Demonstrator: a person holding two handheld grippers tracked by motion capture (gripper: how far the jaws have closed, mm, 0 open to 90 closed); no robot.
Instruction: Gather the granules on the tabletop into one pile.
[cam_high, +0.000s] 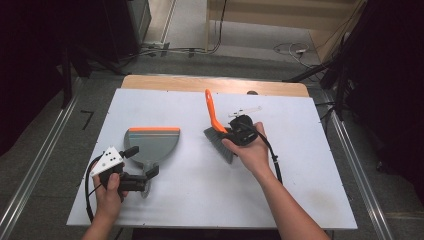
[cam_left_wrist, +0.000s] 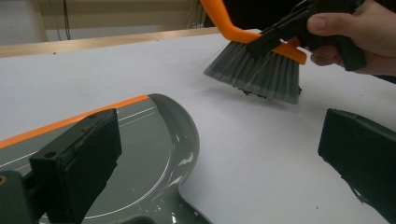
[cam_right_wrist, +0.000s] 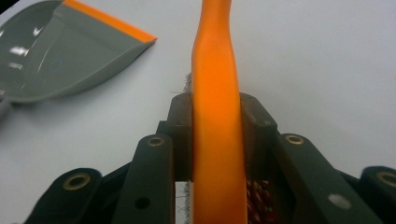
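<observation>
Overhead, a flat white table top (cam_high: 310, 165) with a matte, smooth face carries one dustpan (cam_high: 152, 145) and one hand brush (cam_high: 218, 131). That dustpan is glossy grey plastic, fan-shaped with a curved raised wall, and a thin orange strip runs along its straight front lip; its narrow handle end points toward the person. One brush: a smooth orange plastic handle that bends and rises up and away, and a dense wedge of fine grey bristles whose tips meet the table. A few dark specks lie under the bristles in the left gripper view, just beside the brush head.

Two grippers are counted, one per hand. Left gripper (cam_high: 141, 161) sits at the dustpan's handle end with its two blocky black jaws spread wide; in its own view one jaw hangs over the grey pan and the other over bare white table, and nothing lies between them. A grey three-cornered plate rides on top of it. Right gripper (cam_right_wrist: 215, 116) has its jaws closed tight on the orange handle, both dark pads pressed flat against its sides, low on the handle near the bristle head. Brush and dustpan stand apart, the brush to the right of the pan
</observation>
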